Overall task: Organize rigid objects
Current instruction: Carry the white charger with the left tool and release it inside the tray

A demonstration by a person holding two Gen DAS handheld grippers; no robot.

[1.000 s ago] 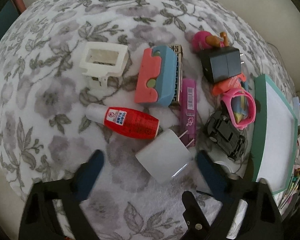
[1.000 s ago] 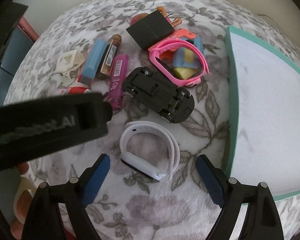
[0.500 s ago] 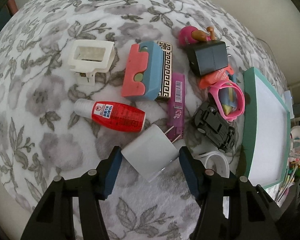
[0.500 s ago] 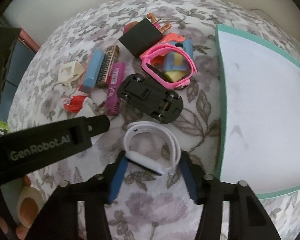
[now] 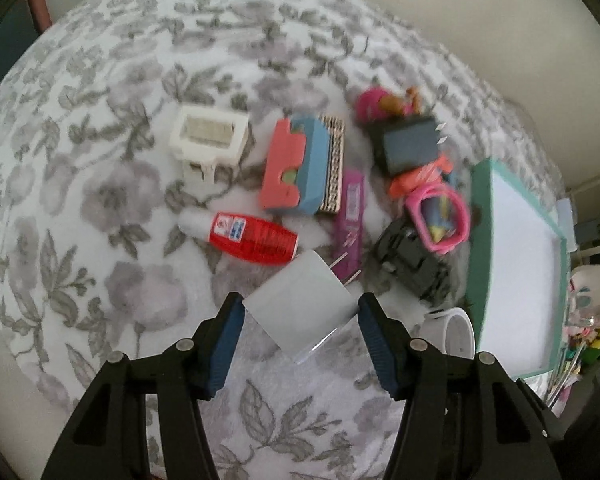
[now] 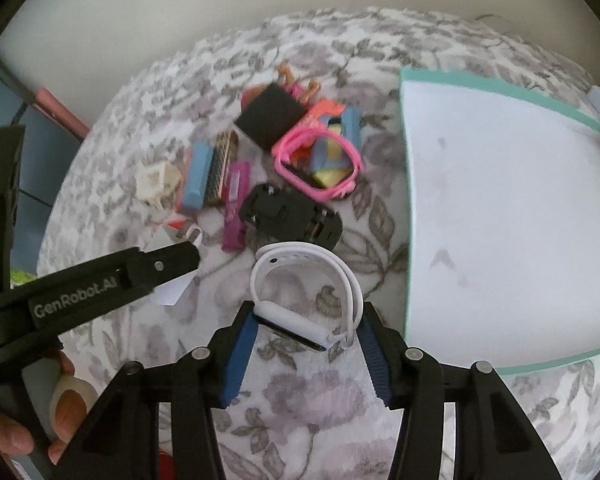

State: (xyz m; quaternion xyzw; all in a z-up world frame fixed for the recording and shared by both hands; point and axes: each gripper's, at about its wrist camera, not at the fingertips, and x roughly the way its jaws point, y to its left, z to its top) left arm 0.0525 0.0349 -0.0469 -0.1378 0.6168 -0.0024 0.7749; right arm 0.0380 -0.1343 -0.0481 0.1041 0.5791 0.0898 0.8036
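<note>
Both grippers have closed since a second ago: the left gripper [image 5: 300, 316] now pinches the white charger [image 5: 302, 308] between its blue pads, prongs pointing away, and the right gripper [image 6: 306, 330] clamps the white wristband [image 6: 306, 288] by its lower end. Each item appears raised a little off the floral cloth [image 5: 100, 200]; blur makes it hard to confirm.

Taking the green-rimmed tray [image 6: 410, 216] as landmark: the wristband hangs just left of its near corner, and the charger sits further left again. Left of the tray's long rim lies the black toy car [image 6: 292, 216], upside down, with the pink band [image 6: 320, 164] beyond it, then the black adapter [image 6: 272, 116]. Further left are the purple stick [image 5: 350, 216], the red-and-blue block [image 5: 296, 168], the red bottle [image 5: 252, 236] and the white clip [image 5: 208, 138].

"GenRobot.AI" reads on the left gripper's side in the right wrist view; the bottle's label is too blurred to read.

Bare cloth lies open below both grippers, and the tray's white floor is free.
</note>
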